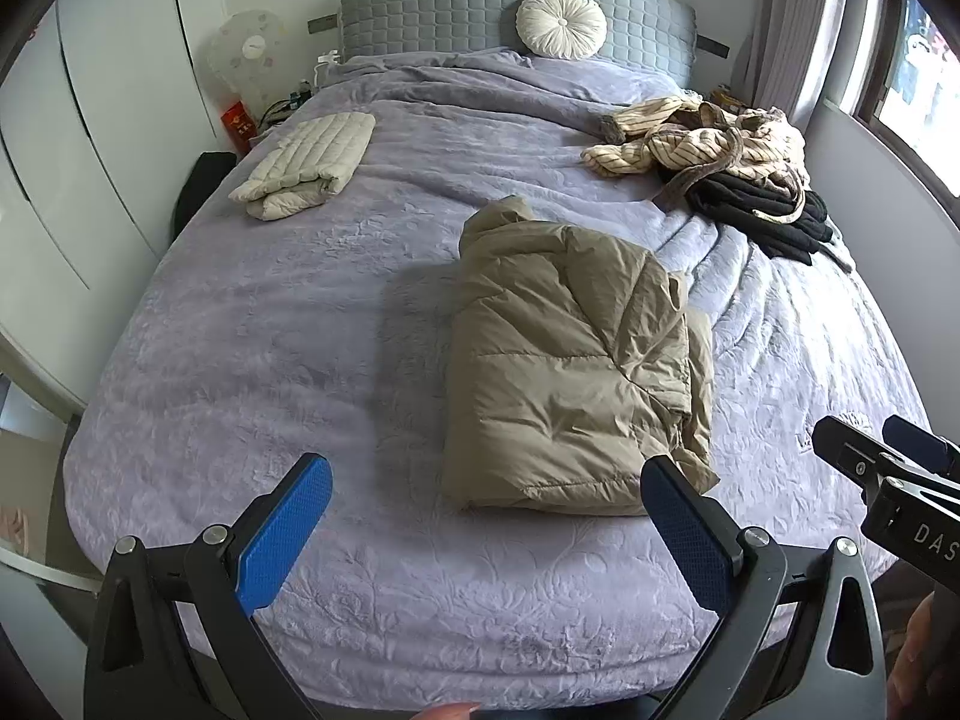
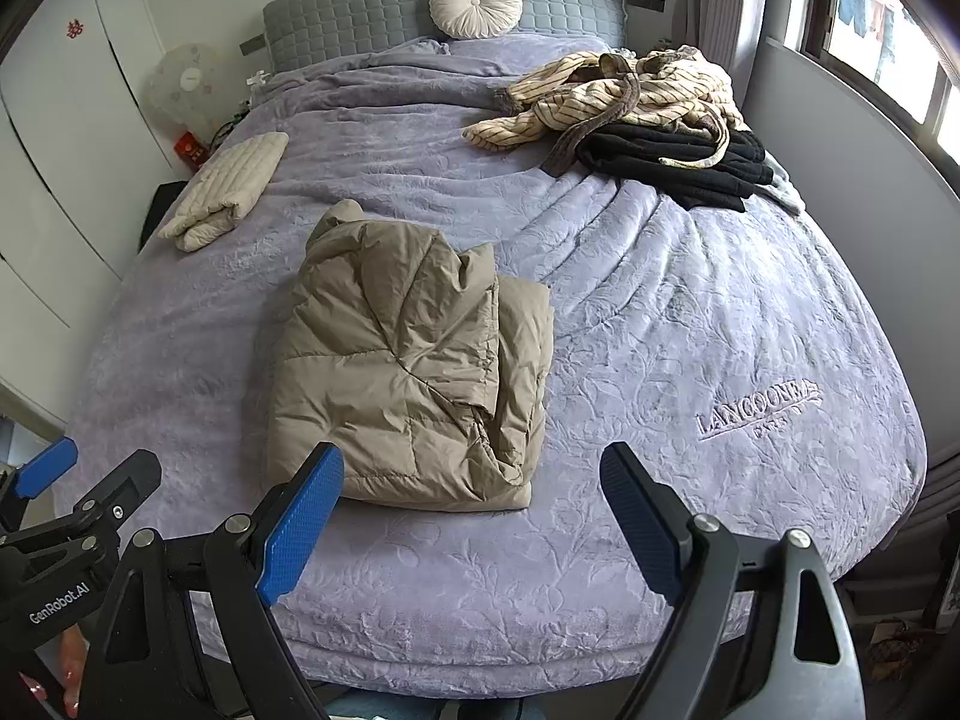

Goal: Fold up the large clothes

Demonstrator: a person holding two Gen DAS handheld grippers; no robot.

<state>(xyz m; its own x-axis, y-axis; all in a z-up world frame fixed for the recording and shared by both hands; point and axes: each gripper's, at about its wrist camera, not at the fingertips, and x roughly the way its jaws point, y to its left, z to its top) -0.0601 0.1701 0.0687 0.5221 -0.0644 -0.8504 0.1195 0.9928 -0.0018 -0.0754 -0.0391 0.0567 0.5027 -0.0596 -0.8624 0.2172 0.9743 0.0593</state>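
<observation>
A tan puffer jacket lies folded into a thick rectangle in the middle of the lavender bed. My left gripper hovers open just short of the jacket's near edge, nothing between its blue pads. My right gripper stands open as well, over the jacket's near right corner and not touching it. In the left wrist view the right gripper shows at the right edge; in the right wrist view the left gripper shows at the left edge.
A folded cream quilted jacket rests at the far left of the bed. A heap of a striped beige garment on black clothes sits far right. A round white cushion leans on the grey headboard. Wardrobe left, window wall right.
</observation>
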